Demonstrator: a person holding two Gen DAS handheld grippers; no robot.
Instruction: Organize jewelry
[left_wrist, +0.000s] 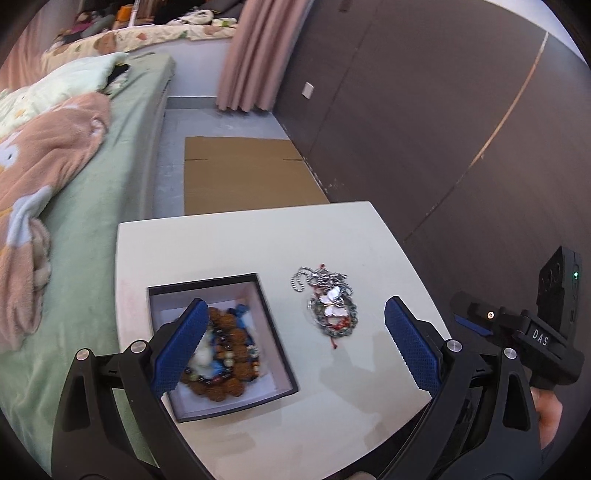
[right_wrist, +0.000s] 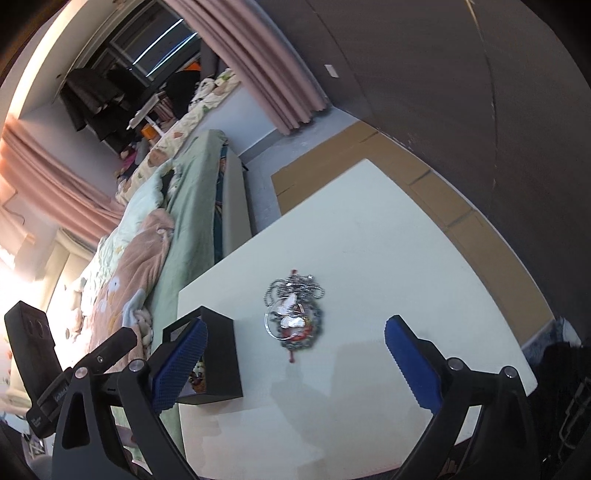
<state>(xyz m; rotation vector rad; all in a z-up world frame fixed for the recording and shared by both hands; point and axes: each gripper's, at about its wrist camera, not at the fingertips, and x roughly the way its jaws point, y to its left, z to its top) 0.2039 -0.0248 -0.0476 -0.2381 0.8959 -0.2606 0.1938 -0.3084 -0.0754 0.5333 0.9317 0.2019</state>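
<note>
A black jewelry box (left_wrist: 275, 356) with a white lining sits on the white table (left_wrist: 236, 240). Inside lie brown bead bracelets (left_wrist: 231, 345) and other beaded pieces. A tangled pile of jewelry (left_wrist: 330, 304) with a silver ball chain, a white butterfly pendant and green beads lies to the right of the box. My left gripper (left_wrist: 295, 345) is open above the table, its left finger over the box. My right gripper (right_wrist: 295, 363) is open, hovering just short of the pile (right_wrist: 293, 314), with the box (right_wrist: 221, 354) at its left finger. The right gripper's body shows in the left wrist view (left_wrist: 517, 332).
A bed with green sheet (left_wrist: 107, 206) and pink blanket (left_wrist: 40, 177) runs along the table's left. Flattened cardboard (left_wrist: 247, 173) lies on the floor beyond the table. A dark wall (left_wrist: 443, 129) stands to the right. Pink curtains (left_wrist: 255, 55) hang at the back.
</note>
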